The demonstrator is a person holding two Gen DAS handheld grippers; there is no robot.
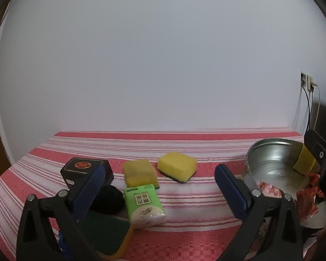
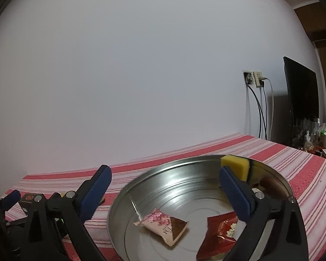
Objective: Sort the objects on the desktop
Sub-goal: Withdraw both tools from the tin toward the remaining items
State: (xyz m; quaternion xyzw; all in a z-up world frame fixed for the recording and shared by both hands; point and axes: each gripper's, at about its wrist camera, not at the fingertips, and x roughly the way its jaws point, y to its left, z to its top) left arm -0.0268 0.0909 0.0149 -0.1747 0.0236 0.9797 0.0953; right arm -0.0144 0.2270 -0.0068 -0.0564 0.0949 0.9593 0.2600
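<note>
**A:** While both cameras look out low over the striped red-and-white worktop (image 1: 184, 150), the left gripper (image 1: 160, 187) fills the bottom of its view with jaws spread wide and nothing between the blue pads.

**B:** Plenty on offer there. A green tissue pack (image 1: 144, 204) lies at lower centre, just right of the left-hand pad, and a black fuzzy ball (image 1: 107, 199) sits just beside it, partly hidden behind that pad.

**A:** Further back, two yellow sponges: a worn sponge (image 1: 139, 171) touching the far end of the pack, and a bright sponge (image 1: 177, 166) near it on the right, dark scouring side down.

**B:** At the left, a black box (image 1: 84, 169) with a red seal on top. At the bottom left, a third sponge (image 1: 104, 235) lies green side up under the gripper.

**A:** Over to the right wrist view. The right gripper (image 2: 165, 192) also has its jaws fully apart, gripping nothing, above a metal basin (image 2: 141, 195) that takes up the lower middle of the frame.

**B:** Inside it, a pink snack packet (image 2: 163, 226) and a red snack packet (image 2: 219, 237) lie on the bottom, just apart. A yellow sponge block (image 2: 234, 166) leans against the far rim, beyond the right-hand pad.

**A:** And at the far left edge, the other gripper's blue pad peeks in.
</note>
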